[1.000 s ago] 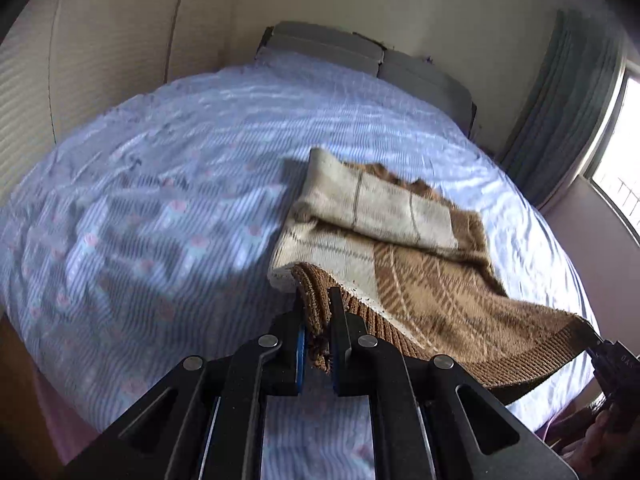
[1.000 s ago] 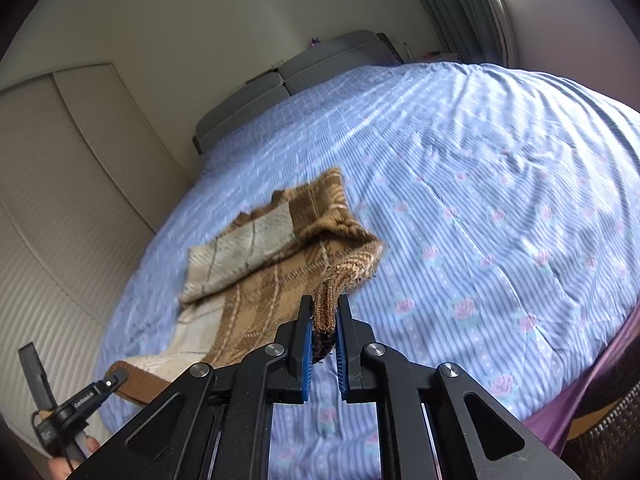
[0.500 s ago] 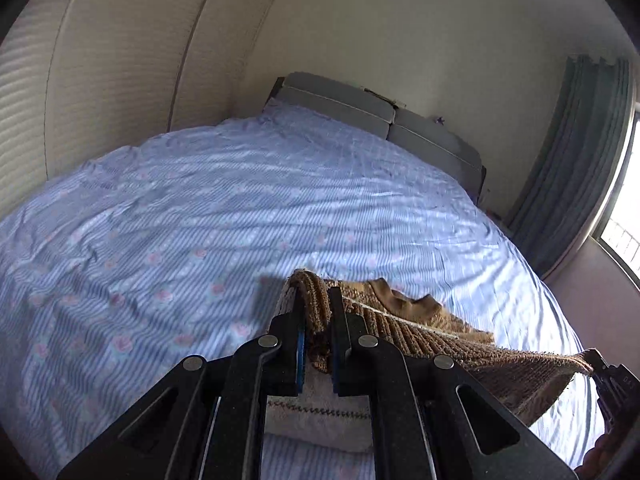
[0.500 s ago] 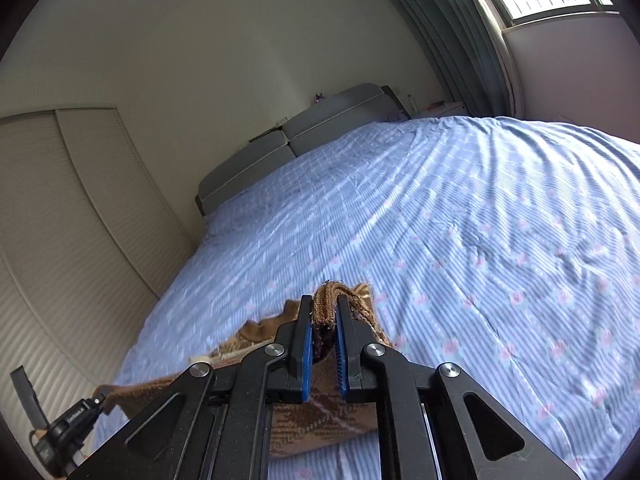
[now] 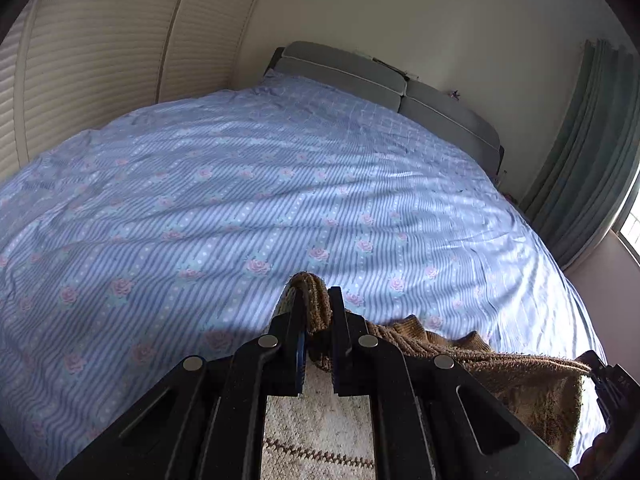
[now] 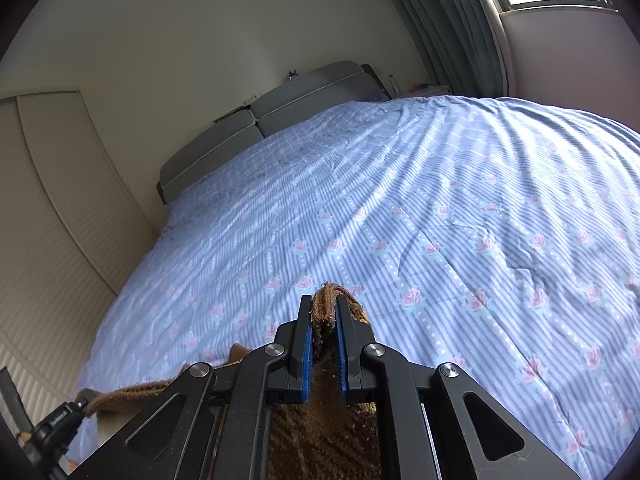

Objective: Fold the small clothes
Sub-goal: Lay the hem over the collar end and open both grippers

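Both hand-held grippers pinch the sweater (image 5: 520,376): left hand-held gripper (image 5: 318,312) on one hem corner, right hand-held gripper (image 6: 323,316) on the other, w/ the knit stretched between them, lifted over the bed (image 5: 240,200). Rest of it hangs below, mostly out of view. Risks, imo: thick knit could slip from either pinch; uneven hand height would skew the fold; hanging bulk may bunch on landing.

bed: blue floral sheet (image 5: 280,184) | grey headboard (image 5: 384,92) | green curtain (image 5: 580,152)
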`<state>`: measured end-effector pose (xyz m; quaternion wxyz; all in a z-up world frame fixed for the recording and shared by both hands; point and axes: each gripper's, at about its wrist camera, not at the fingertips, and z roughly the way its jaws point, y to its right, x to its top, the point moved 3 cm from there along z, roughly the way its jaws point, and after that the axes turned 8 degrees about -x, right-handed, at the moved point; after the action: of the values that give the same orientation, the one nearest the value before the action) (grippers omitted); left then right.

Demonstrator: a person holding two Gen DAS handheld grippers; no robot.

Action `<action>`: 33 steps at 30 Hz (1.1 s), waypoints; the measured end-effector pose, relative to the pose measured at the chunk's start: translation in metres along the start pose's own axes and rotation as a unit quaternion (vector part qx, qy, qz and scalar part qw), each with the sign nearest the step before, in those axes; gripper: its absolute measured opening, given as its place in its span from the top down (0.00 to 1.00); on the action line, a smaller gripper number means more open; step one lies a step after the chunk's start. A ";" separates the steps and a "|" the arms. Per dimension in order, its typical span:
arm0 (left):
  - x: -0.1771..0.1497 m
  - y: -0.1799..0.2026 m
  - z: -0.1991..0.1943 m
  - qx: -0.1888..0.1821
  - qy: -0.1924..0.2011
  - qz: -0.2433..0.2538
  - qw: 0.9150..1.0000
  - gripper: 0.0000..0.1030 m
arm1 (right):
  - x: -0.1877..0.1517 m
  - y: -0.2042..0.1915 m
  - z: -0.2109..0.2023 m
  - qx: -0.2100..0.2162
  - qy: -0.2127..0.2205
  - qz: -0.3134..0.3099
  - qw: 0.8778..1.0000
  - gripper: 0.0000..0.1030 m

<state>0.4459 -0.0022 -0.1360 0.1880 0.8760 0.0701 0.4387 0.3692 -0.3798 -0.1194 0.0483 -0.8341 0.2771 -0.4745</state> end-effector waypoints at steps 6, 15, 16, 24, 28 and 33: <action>-0.007 -0.016 0.045 0.021 -0.046 -0.008 0.999 0.88 | -0.006 -0.007 0.051 -0.029 -0.047 -0.020 0.998 0.90; -0.008 -0.005 0.030 0.043 -0.041 0.031 0.998 0.52 | -0.013 -0.003 0.061 -0.081 -0.074 -0.040 0.993 0.41; -0.008 -0.004 0.023 0.046 -0.033 0.034 0.998 0.46 | -0.012 -0.002 0.057 -0.089 -0.069 -0.041 0.993 0.35; -0.013 0.014 -0.008 0.031 -0.018 0.067 0.997 0.46 | -0.017 -0.018 0.006 -0.071 -0.011 -0.101 0.992 0.35; -0.030 0.027 0.004 0.006 -0.053 0.086 0.995 0.46 | -0.035 -0.037 -0.002 -0.062 -0.009 -0.164 0.985 0.35; -0.047 0.014 0.020 0.023 -0.080 0.083 0.993 0.46 | -0.053 -0.036 0.012 -0.070 -0.042 -0.189 0.979 0.35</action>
<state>0.4326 -0.0343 -0.1759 0.1364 0.9151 -0.0078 0.3795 0.3727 -0.3250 -0.1543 -0.0887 -0.8919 0.1449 -0.4191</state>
